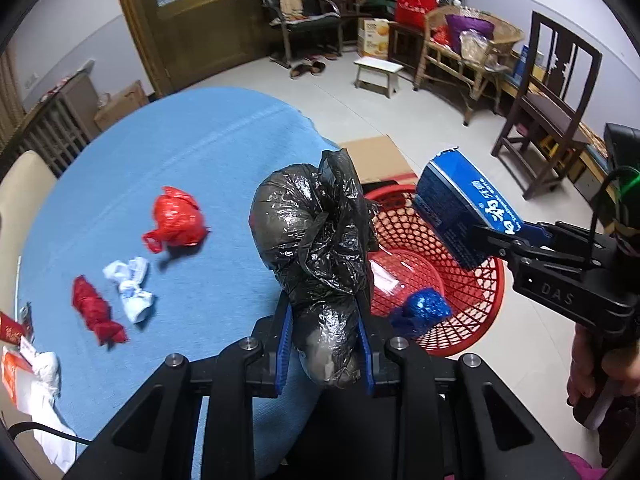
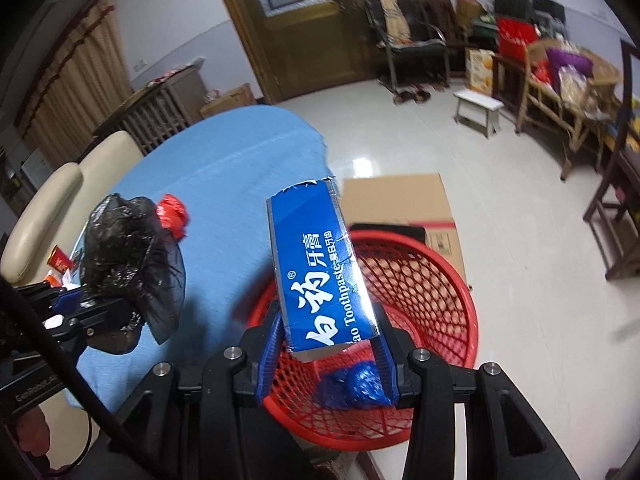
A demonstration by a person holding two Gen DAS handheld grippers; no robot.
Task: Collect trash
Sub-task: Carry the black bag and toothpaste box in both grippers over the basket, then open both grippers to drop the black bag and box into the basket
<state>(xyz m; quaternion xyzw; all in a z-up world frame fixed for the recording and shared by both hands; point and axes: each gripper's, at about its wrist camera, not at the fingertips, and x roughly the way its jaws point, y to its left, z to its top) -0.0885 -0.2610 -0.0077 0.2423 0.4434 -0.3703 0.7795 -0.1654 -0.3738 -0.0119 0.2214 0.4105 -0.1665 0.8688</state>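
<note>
The left claw is clamped on a black bag at the tabletop edge; the right claw grips a blue toothpaste box above the red basket, which holds a blue wrapper. Red and white scraps lie on the tabletop.

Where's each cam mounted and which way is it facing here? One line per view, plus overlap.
Left wrist: on the left gripper, angled down over the blue table edge; its jaws grip a black bag; the right gripper and a hand show at right.
Right wrist: on the right gripper, angled down over the red basket; jaws grip a toothpaste box; the left gripper shows at left.
Shared: basket, table, both held items, blue wad in the basket, door.
</note>
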